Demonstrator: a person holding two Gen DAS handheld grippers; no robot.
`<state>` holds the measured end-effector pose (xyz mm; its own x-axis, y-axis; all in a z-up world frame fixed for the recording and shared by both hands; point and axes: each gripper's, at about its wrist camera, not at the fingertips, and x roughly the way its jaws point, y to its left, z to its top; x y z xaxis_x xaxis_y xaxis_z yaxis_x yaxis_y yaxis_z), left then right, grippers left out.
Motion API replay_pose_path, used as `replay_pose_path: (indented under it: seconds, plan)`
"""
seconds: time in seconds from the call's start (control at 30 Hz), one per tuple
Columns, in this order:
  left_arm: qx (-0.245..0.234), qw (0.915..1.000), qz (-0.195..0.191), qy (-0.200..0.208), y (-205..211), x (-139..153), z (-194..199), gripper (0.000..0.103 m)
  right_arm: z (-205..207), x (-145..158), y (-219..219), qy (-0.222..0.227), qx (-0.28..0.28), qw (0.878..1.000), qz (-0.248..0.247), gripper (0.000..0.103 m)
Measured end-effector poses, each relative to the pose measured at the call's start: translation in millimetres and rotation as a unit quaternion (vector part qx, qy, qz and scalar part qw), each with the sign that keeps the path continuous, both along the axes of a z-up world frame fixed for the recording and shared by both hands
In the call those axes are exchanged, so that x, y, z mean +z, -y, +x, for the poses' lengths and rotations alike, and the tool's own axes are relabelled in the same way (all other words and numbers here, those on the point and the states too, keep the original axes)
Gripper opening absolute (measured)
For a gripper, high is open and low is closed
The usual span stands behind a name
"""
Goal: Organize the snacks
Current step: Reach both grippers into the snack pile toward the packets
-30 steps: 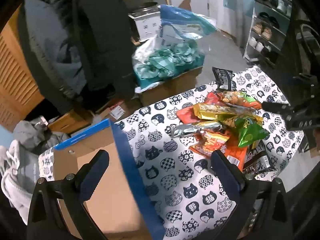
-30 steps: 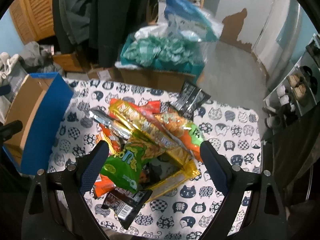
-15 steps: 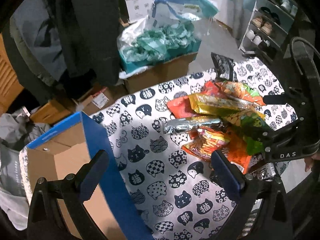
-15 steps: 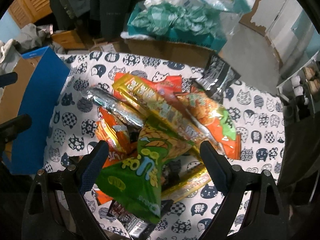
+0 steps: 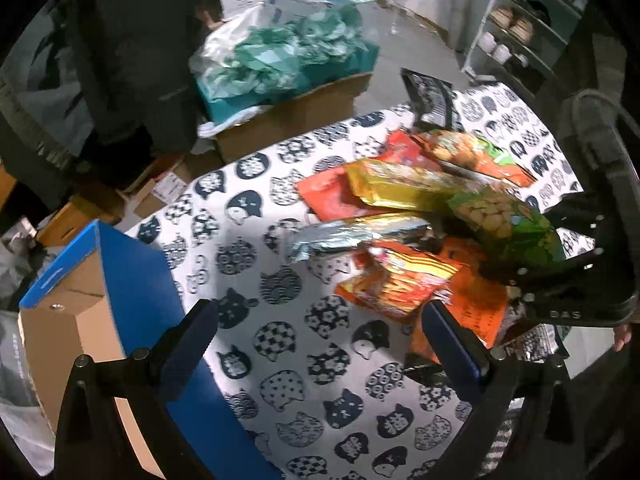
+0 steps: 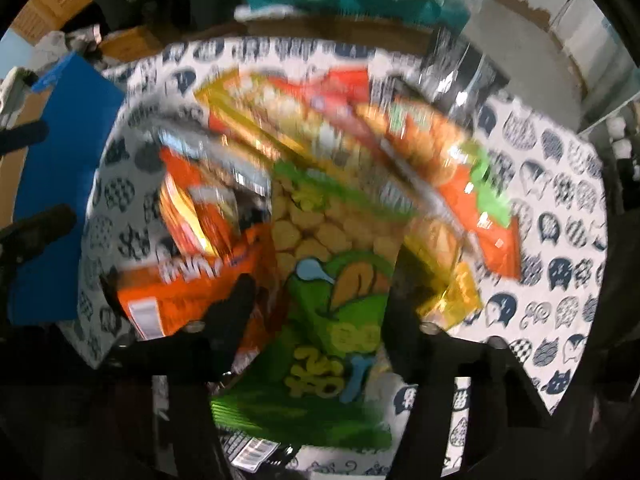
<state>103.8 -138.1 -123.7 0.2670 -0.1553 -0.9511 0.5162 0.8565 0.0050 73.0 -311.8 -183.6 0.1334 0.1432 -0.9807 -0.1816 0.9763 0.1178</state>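
The green snack bag [image 6: 320, 300] lies on top of the snack pile, at the pile's near edge on the cat-print tablecloth [image 5: 280, 344], and in the right wrist view it fills the space between the 2 fingers of the right gripper [image 6: 320, 300]. Those fingers stand at a middling width on either side of the bag; the picture is blurred, so I cannot tell whether they touch or press it. In the left wrist view the same green bag [image 5: 508, 224] sits just beside the black frame of the right gripper [image 5: 576, 280].

Under and around it lie a yellow packet [image 5: 400, 190], a silver foil packet [image 5: 352, 234], a red-and-yellow striped packet [image 5: 400, 280], a flat orange packet [image 6: 176, 300] and an orange-and-green bag [image 6: 472, 184]. A black packet [image 5: 430, 98] lies at the far edge of the cloth, apart from the pile.

The left gripper [image 5: 320, 344] hangs over bare cloth with its 2 blue-padded fingers spread wide and nothing between them. To its left, on the cloth's edge, stands an open blue cardboard box [image 5: 132, 280] with a brown inside.
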Motion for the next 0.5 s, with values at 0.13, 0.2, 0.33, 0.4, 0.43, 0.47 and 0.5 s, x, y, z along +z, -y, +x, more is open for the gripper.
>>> replay_pose_path:
  seconds: [0.13, 0.2, 0.33, 0.4, 0.43, 0.47, 0.5]
  plan:
    - [-0.019, 0.9997, -0.009, -0.016, 14, -3, -5, 0.103, -5, 8, 12, 0.012, -0.003, 1.0, 0.019, 0.036]
    - [-0.028, 0.9992, -0.016, -0.025, 22, -5, -8, 0.103, -9, 13, 21, 0.022, -0.007, 1.0, 0.019, 0.035]
    - [-0.056, 0.9974, -0.023, -0.038, 43, -9, -18, 0.103, -20, 15, 33, 0.035, -0.013, 0.999, 0.02, 0.033]
    - [-0.072, 0.9963, -0.02, -0.043, 53, -12, -24, 0.103, -27, 19, 41, 0.044, -0.019, 0.999, 0.018, 0.033]
    - [-0.078, 0.9958, -0.016, -0.045, 58, -15, -26, 0.103, -30, 20, 45, 0.049, -0.022, 0.998, 0.017, 0.033]
    - [-0.085, 0.995, -0.015, -0.05, 64, -18, -29, 0.103, -33, 21, 50, 0.053, -0.028, 0.998, 0.019, 0.033]
    - [-0.089, 0.9943, -0.015, -0.056, 68, -21, -32, 0.103, -37, 23, 57, 0.057, -0.036, 0.997, 0.023, 0.033]
